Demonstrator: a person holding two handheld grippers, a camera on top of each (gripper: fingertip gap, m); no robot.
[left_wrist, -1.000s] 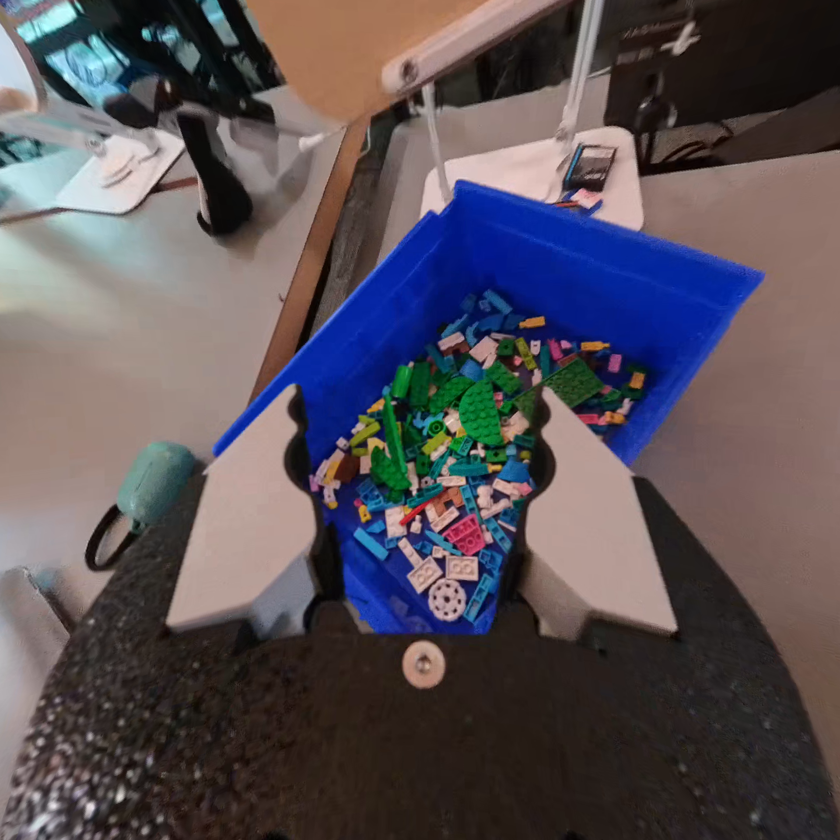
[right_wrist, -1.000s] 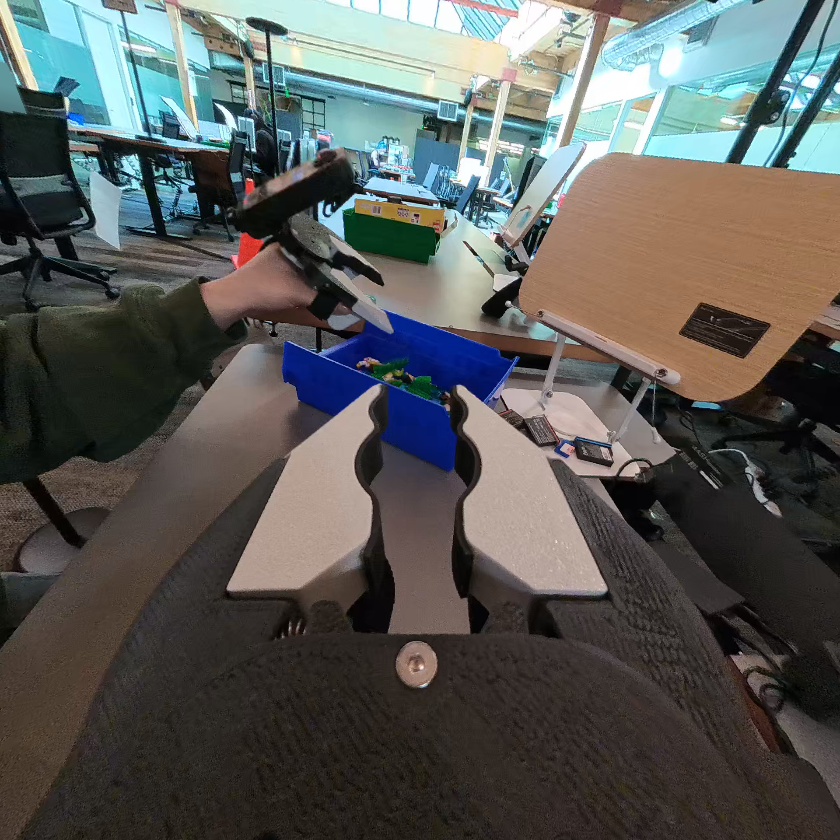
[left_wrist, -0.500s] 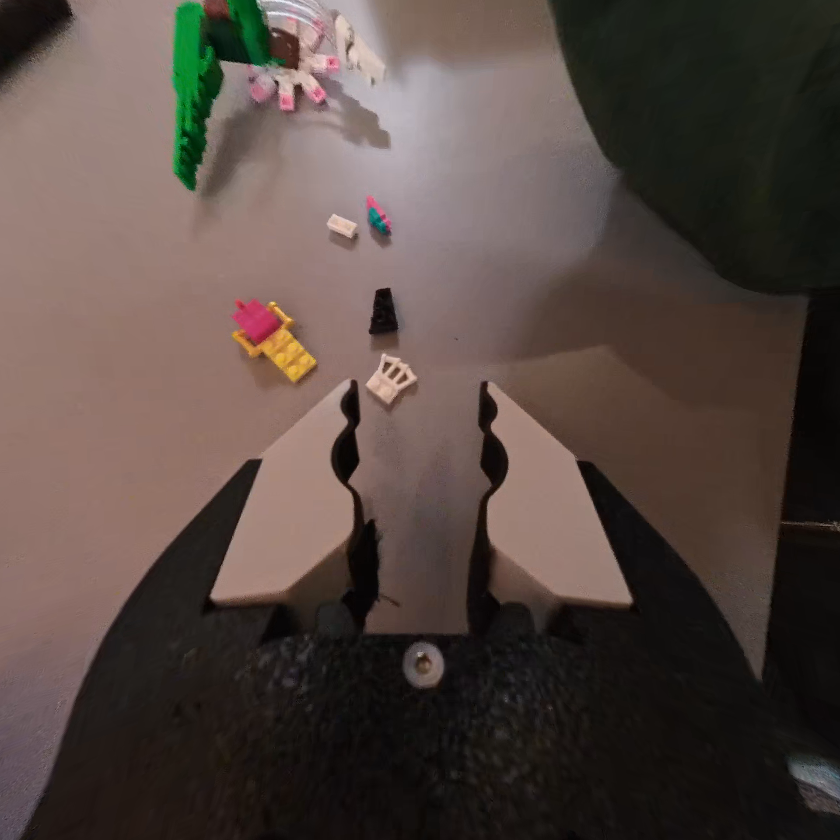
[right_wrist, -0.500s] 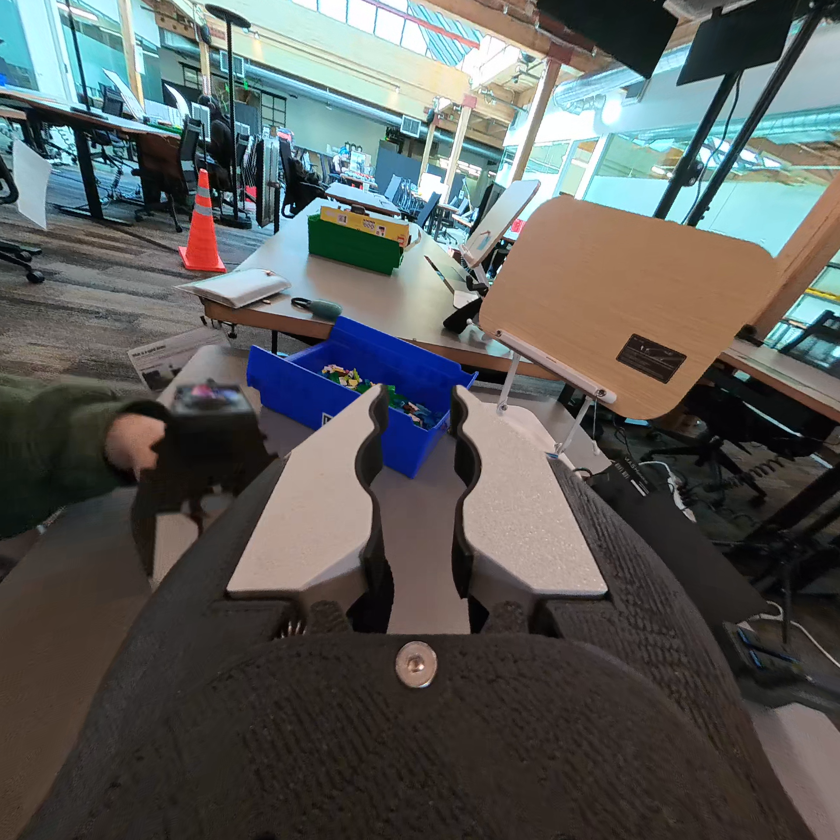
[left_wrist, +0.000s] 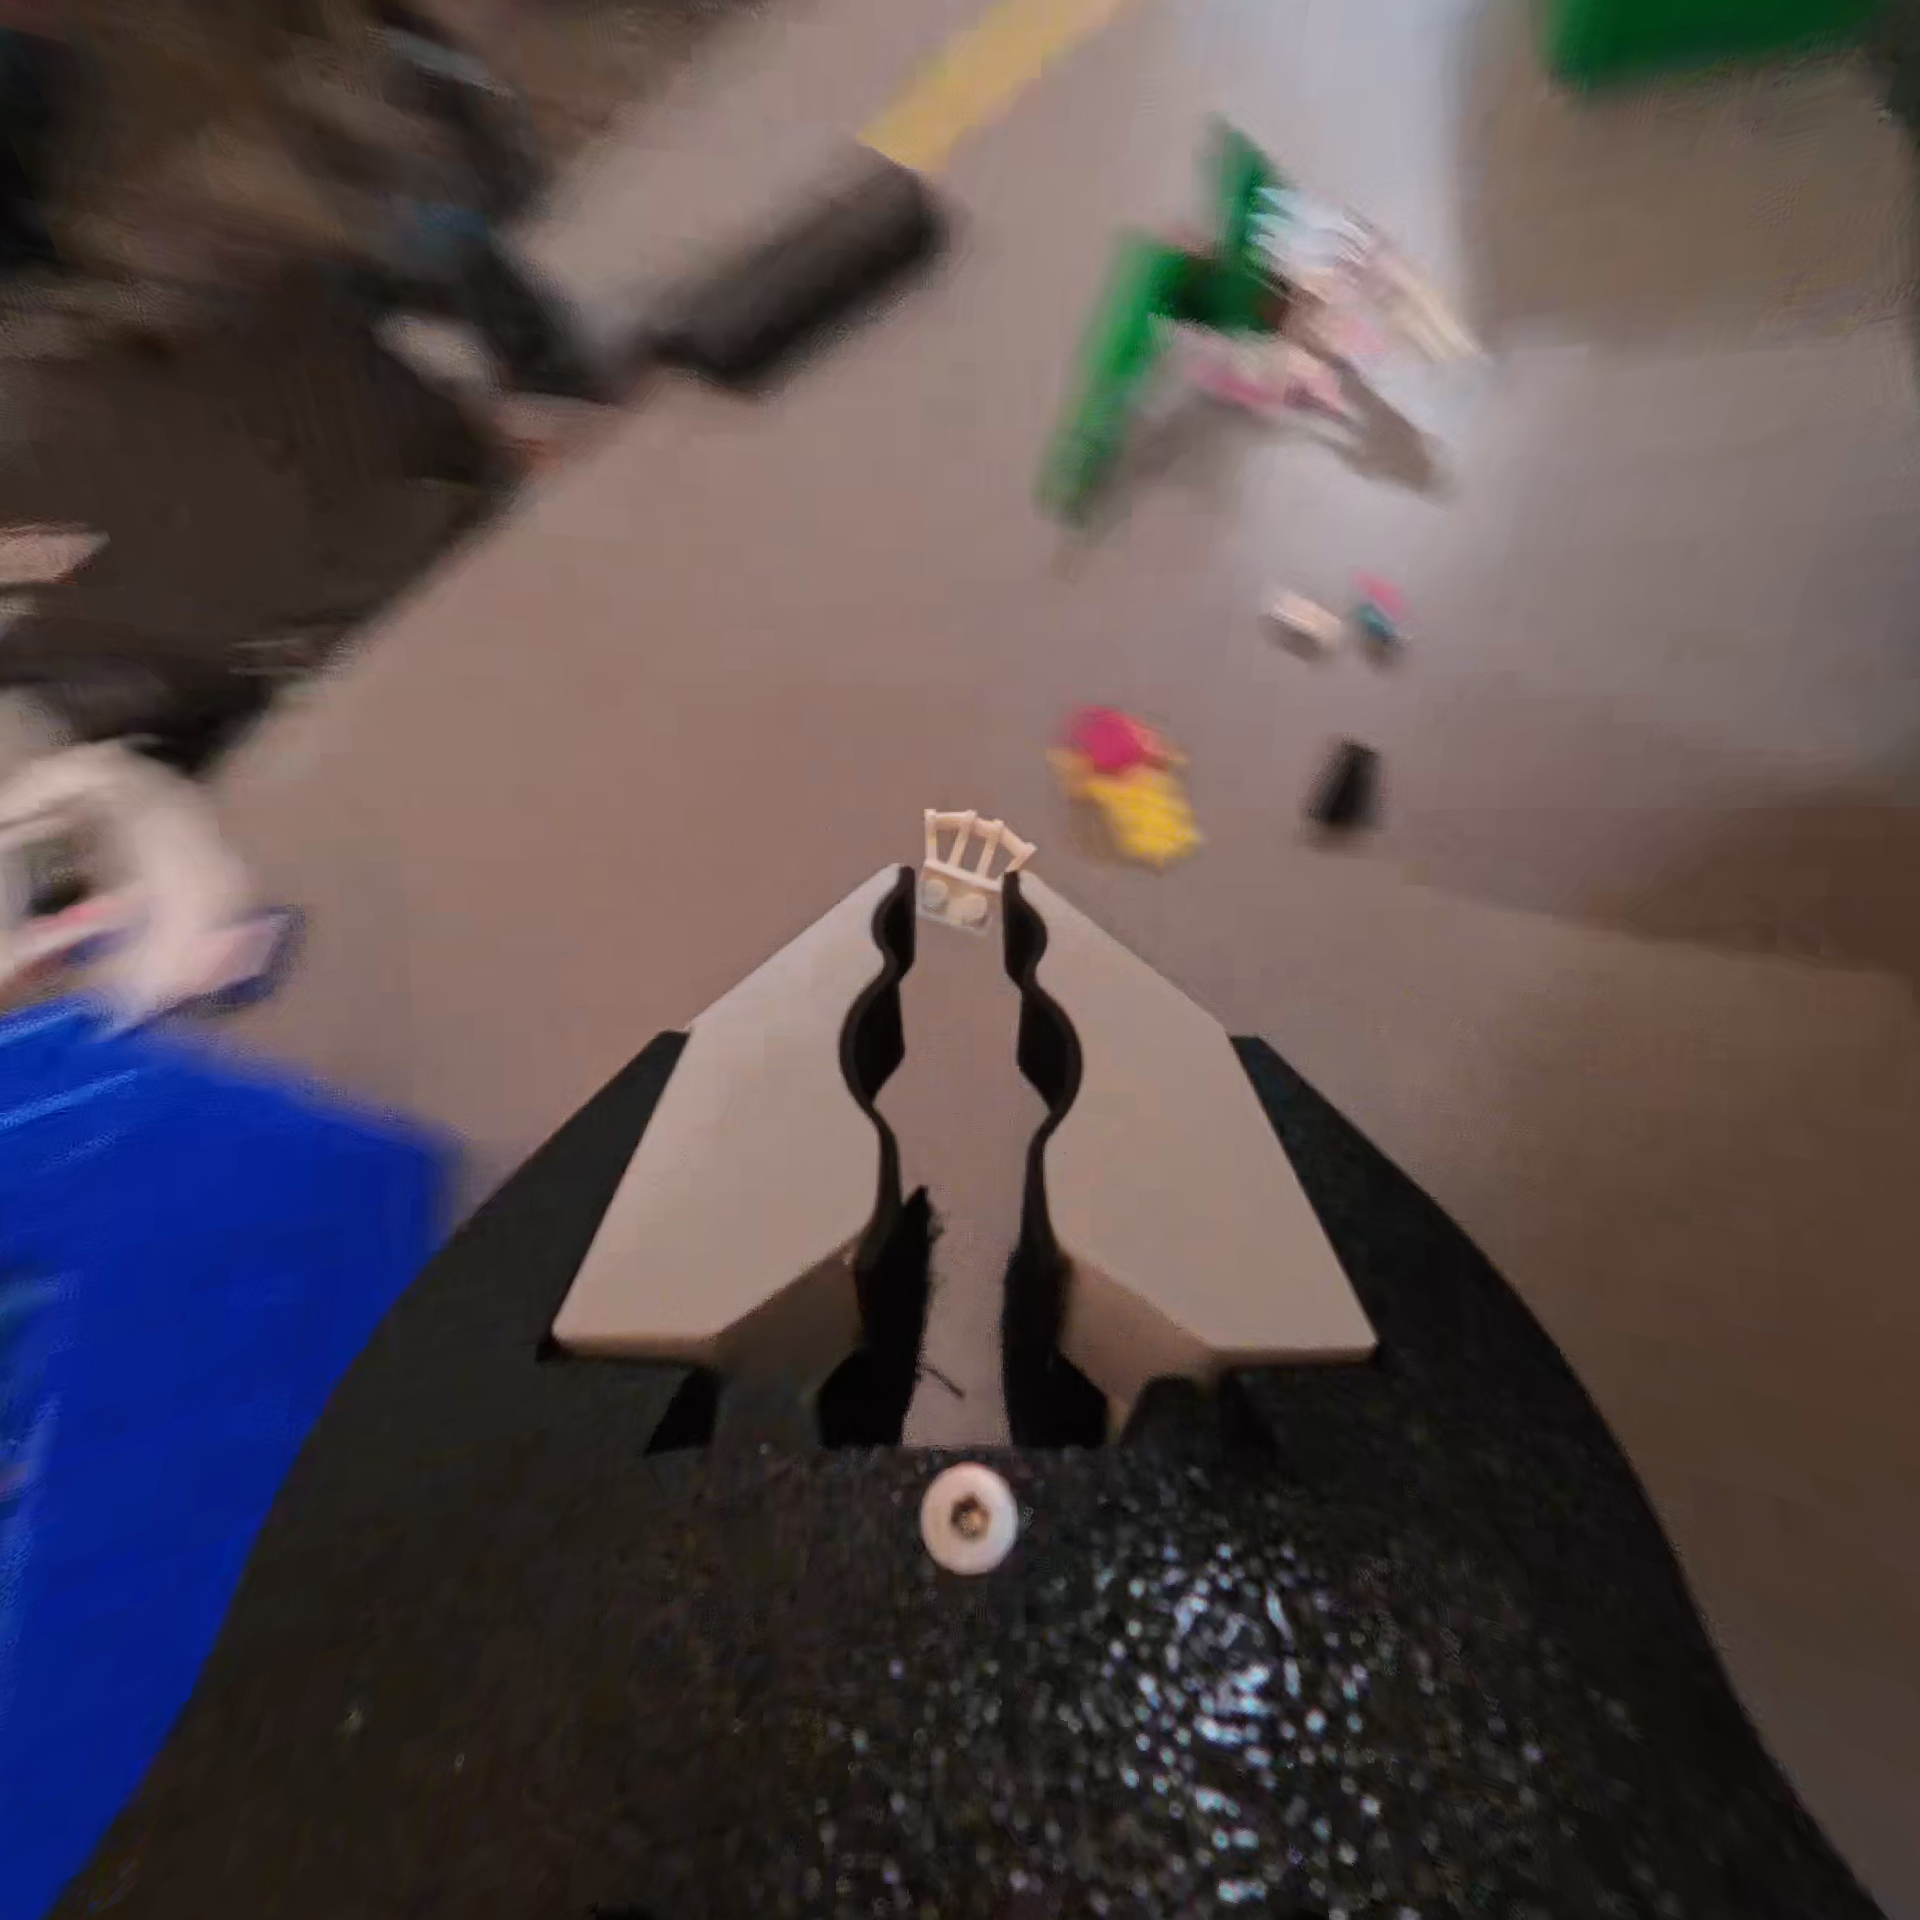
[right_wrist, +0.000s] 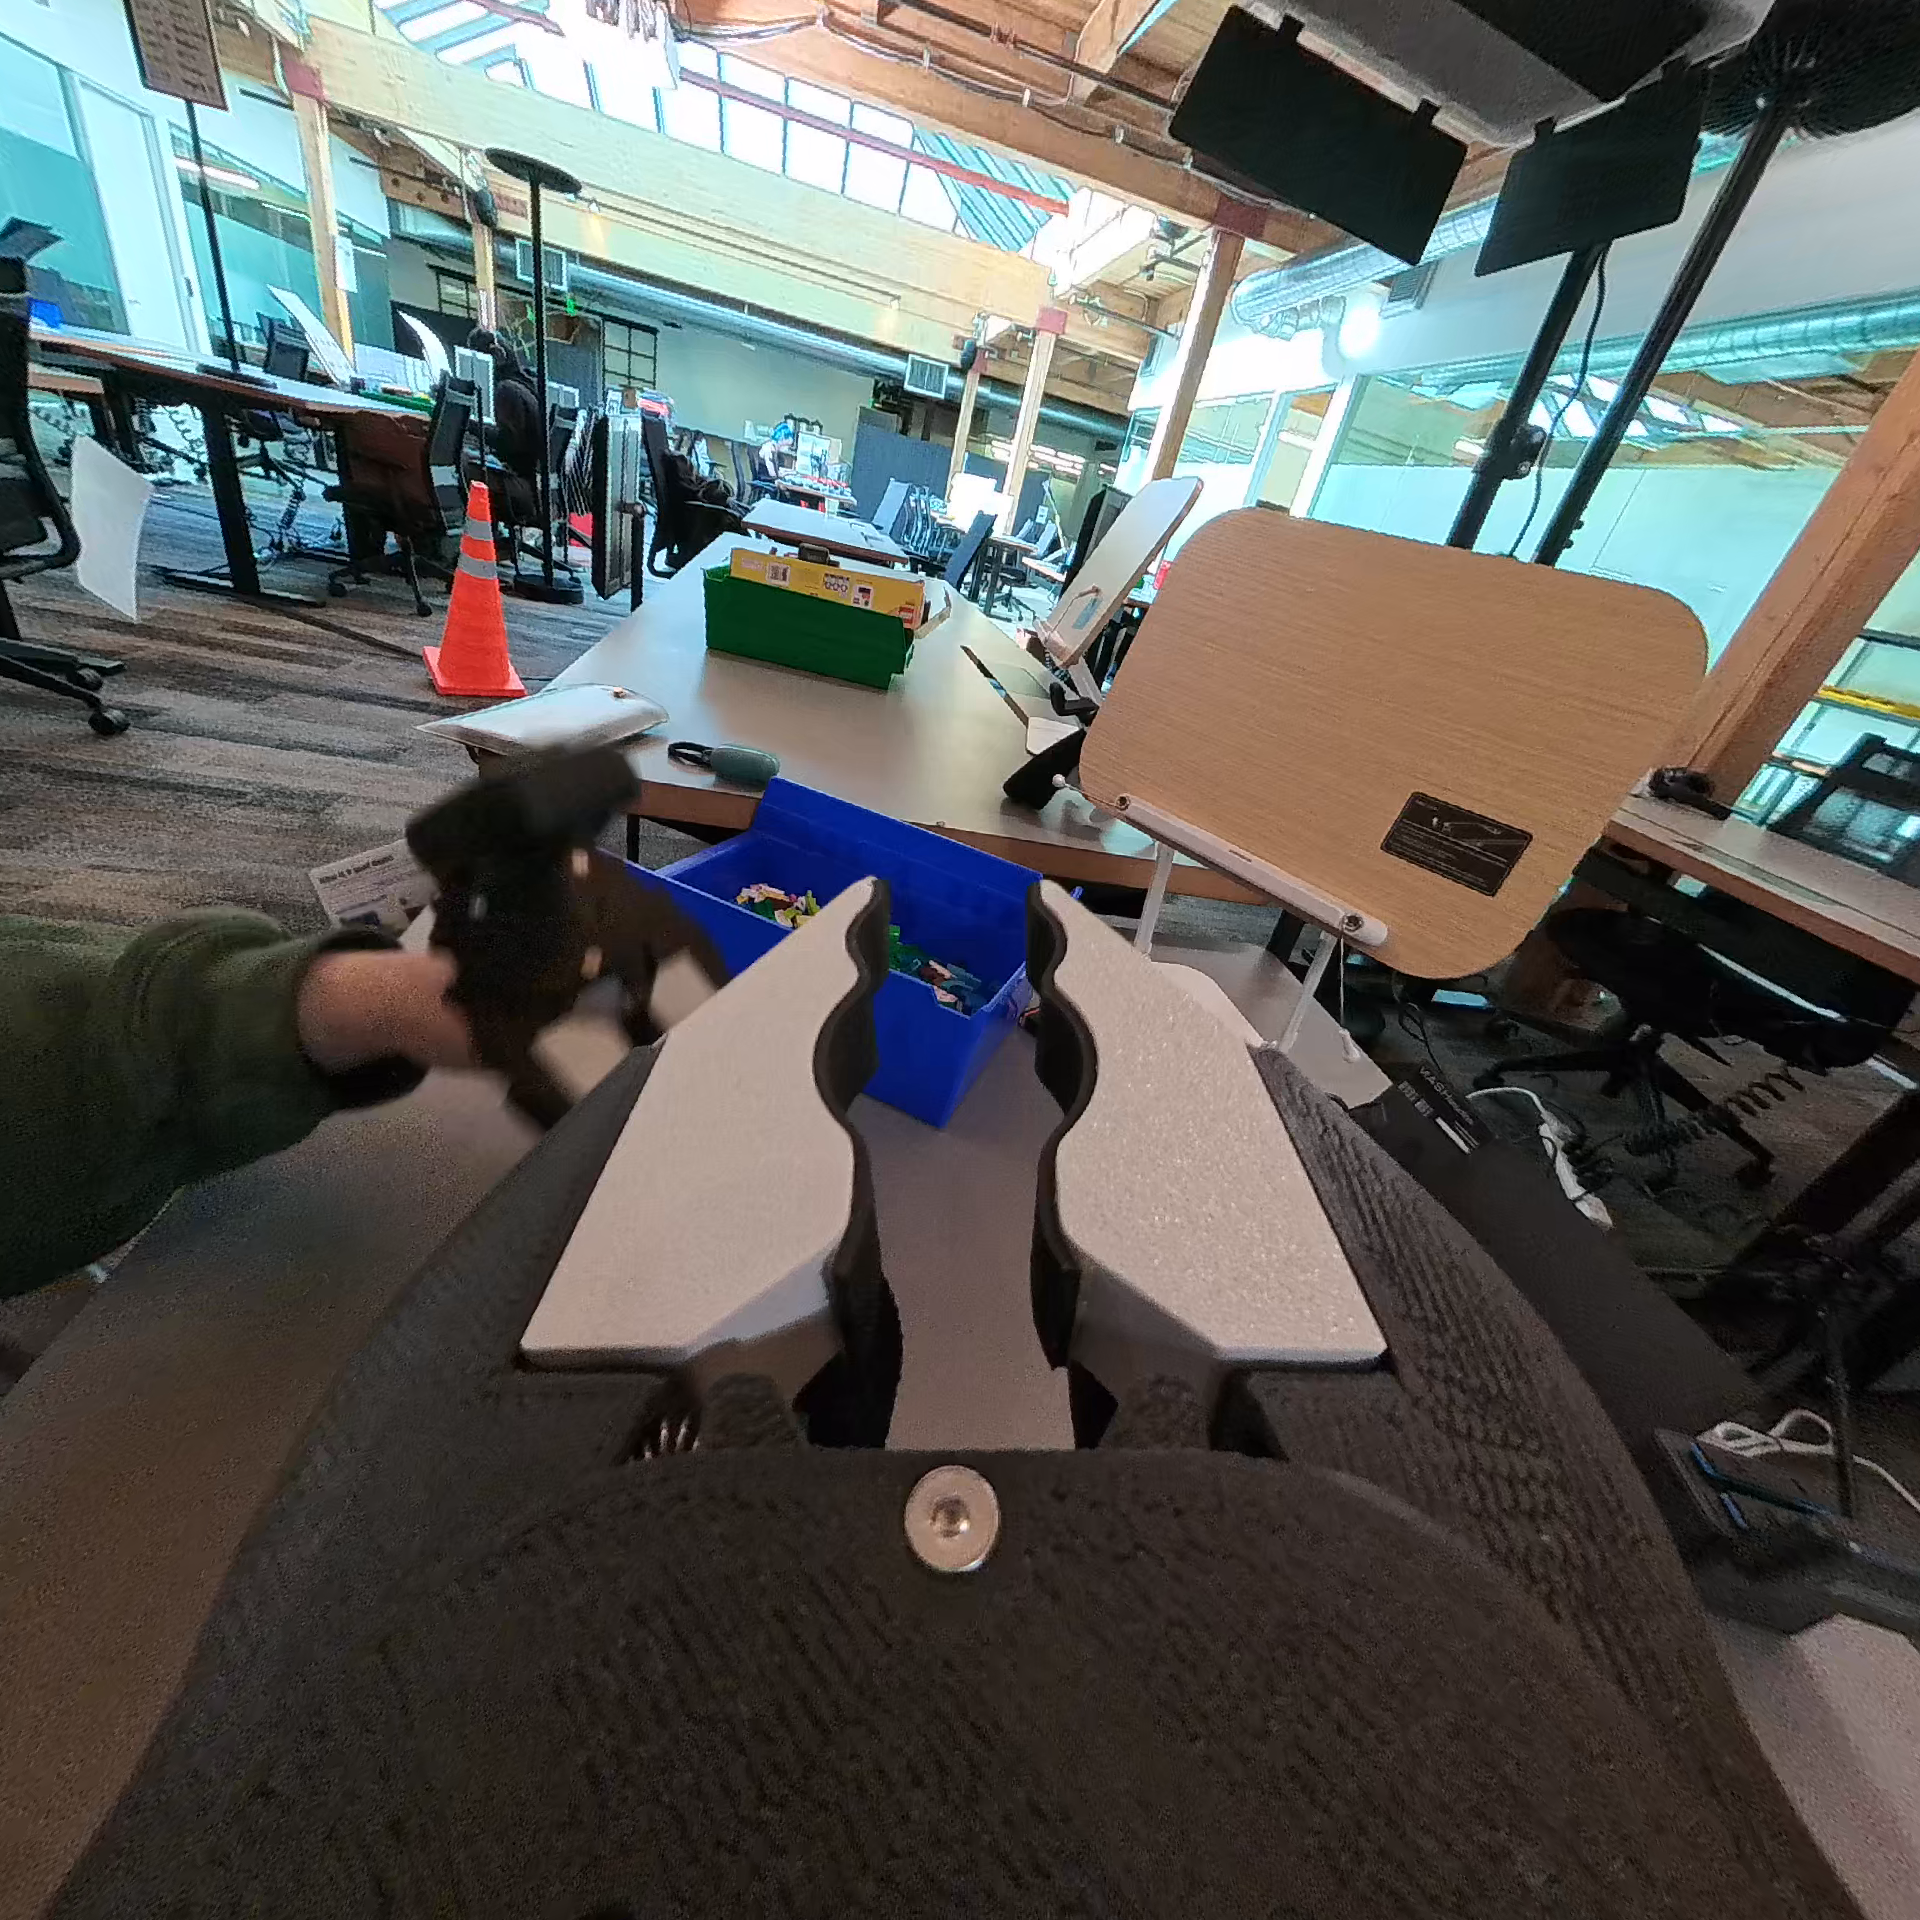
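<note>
The left gripper (left_wrist: 958, 891) pinched a small cream fence-shaped plastic brick (left_wrist: 966, 860) at its fingertips, above the grey tabletop (left_wrist: 675, 727), with a blurred blue plastic bin (left_wrist: 156, 1247) to its left. The right gripper (right_wrist: 958, 906) hovered empty, its jaws narrowly parted, pointing toward that bin.
</note>
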